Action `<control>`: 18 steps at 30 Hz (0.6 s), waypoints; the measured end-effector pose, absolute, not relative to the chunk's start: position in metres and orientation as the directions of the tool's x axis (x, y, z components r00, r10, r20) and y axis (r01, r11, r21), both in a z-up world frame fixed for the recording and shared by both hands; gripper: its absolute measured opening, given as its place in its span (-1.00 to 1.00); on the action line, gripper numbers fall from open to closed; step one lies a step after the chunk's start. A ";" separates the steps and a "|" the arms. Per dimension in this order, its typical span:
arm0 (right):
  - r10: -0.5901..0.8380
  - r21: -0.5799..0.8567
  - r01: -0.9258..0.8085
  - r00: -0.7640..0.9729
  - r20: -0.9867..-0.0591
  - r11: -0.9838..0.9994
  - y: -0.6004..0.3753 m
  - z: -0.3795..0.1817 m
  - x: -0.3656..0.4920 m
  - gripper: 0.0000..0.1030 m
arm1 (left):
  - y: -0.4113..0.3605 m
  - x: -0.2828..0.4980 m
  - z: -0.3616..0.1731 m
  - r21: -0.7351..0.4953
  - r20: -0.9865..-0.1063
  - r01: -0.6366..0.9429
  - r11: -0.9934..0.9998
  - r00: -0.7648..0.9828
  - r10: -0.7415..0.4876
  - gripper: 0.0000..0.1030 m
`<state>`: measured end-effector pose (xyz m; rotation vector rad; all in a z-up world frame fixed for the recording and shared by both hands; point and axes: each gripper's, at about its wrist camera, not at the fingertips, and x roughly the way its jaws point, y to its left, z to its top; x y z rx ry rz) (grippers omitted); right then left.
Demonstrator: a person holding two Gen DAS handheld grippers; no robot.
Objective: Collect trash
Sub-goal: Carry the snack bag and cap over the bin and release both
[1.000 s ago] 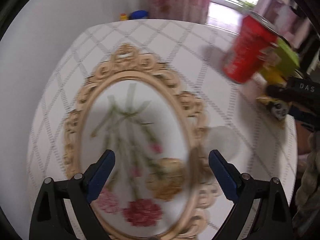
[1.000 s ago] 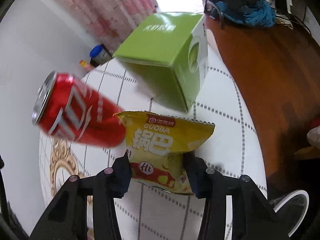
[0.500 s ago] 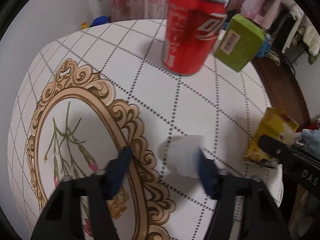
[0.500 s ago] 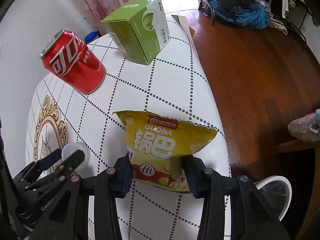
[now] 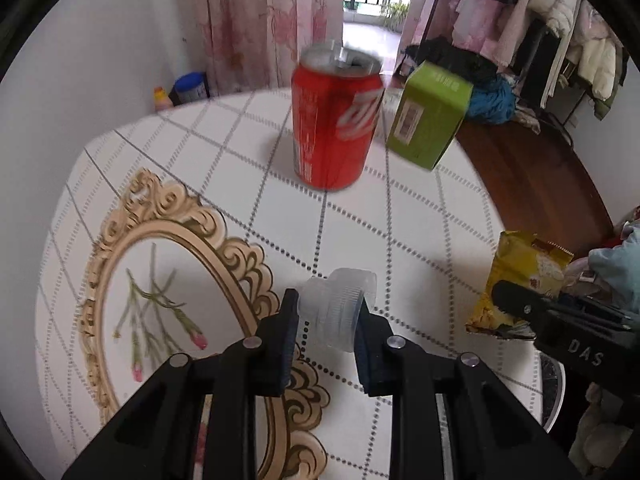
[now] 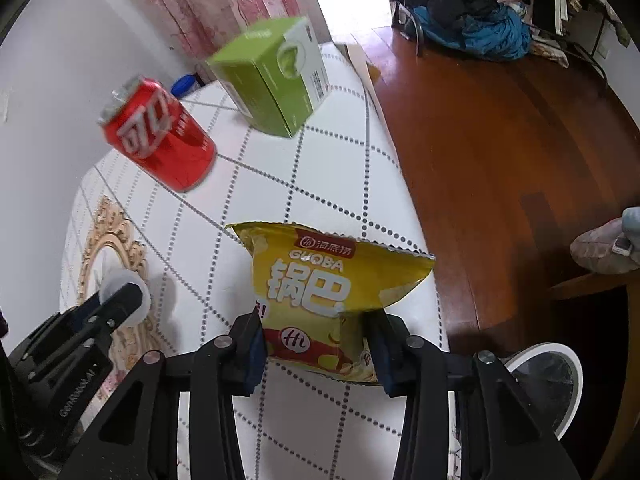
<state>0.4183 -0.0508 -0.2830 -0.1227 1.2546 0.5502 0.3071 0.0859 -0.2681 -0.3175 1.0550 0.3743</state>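
Both claws are loaded! The left claw [image 5: 329, 322] is clenched on a translucent ribbed plastic cap [image 5: 340, 306], pads pressing its two sides after a quick closing of the jaws, and it rides clear of the tabletop [image 5: 420, 240] with its shadow underneath. At three o'clock from it the right claw [image 6: 318, 346] grips the lower half of a yellow snack bag [image 6: 320, 284], whose torn top edge stands up above the pads.

So two pieces of trash look picked up, by my reading. What's left? At twelve o'clock from the cap the red soda can [image 5: 334, 120] stands upright, untouched, and just beside it at one o'clock sits the green carton [image 5: 430, 116], near the far edge. Neither is in any claw.

No bin is clearly visible; a white-rimmed round thing [image 6: 560, 376] on the floor at four o'clock of the right wrist view might be one, I can't tell. Roughly halfway: two items in hand but not dropped, two waiting.
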 end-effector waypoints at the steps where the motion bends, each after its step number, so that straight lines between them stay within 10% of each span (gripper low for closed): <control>1: 0.337 0.210 -0.460 0.213 -0.917 0.863 -0.055 -0.274 0.415 -0.13 | 0.084 0.304 -0.259 -0.073 -0.878 -0.442 0.894 0.453 0.153 -0.58; 18: 0.378 0.255 -0.314 0.434 -0.818 0.914 -0.252 -0.133 0.362 -0.14 | -0.067 0.286 -0.119 -0.096 -0.778 -0.246 0.964 0.623 0.082 -0.58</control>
